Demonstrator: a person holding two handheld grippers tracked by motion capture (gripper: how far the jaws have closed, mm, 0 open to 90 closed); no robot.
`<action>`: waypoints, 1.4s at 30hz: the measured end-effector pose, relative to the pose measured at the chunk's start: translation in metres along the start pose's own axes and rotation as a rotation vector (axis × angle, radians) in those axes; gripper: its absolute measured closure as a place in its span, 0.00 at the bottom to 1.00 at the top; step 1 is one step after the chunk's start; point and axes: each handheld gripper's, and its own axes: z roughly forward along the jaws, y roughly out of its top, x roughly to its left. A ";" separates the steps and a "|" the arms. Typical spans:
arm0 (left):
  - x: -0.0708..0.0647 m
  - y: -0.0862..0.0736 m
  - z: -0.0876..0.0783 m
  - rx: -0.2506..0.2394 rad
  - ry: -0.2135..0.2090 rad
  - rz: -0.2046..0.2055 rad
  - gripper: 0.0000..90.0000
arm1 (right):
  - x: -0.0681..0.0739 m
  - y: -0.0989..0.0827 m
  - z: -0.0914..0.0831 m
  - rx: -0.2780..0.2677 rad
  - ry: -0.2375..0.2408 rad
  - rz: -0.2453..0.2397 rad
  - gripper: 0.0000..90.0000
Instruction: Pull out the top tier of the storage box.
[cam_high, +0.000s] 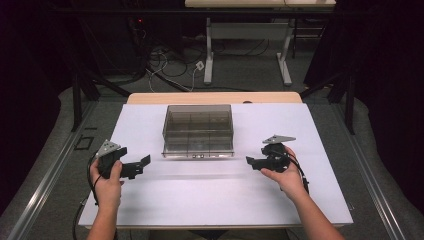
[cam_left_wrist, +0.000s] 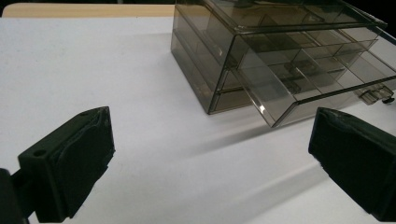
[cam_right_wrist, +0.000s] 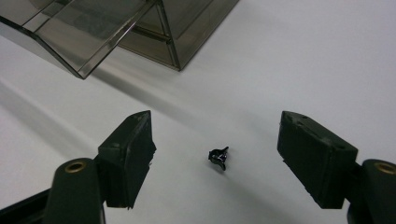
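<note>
Scene: a person sits at a white table (cam_high: 215, 195) with a two-jaw gripper in each hand.
Organizer: a smoky transparent drawer box (cam_high: 198, 129) stands at the middle of the table towards its far edge; its lower drawer (cam_left_wrist: 299, 88) is pulled partly out towards the person, and its compartments look bare as far as the tinted plastic lets one see.
Small part: a tiny black piece (cam_right_wrist: 218, 157) lies on the white surface in the right gripper view, on the table between the two black jaws and touching neither — its exact shape is too small to tell.
Right gripper (cam_right_wrist: 217, 156): held low over the table to the right of the box, pointing inwards; its jaws stand apart with the tiny piece between them and nothing pressed by the pads.
Left gripper (cam_left_wrist: 210, 158): held to the left of the box, aimed at the drawer's front corner; its jaws are wide apart and hold nothing — bare table lies between them.
Spacing: both grippers are near the box and clear of it.
</note>
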 end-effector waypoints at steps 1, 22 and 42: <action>0.001 -0.001 0.000 0.003 -0.001 -0.001 0.01 | 0.000 0.000 0.000 0.000 -0.002 0.000 0.30; 0.003 -0.010 0.002 0.029 0.007 -0.029 0.01 | -0.010 0.002 0.003 0.025 -0.003 0.182 0.61; 0.003 -0.012 0.001 0.038 0.011 -0.040 0.01 | -0.009 -0.001 0.015 0.112 0.014 0.251 0.72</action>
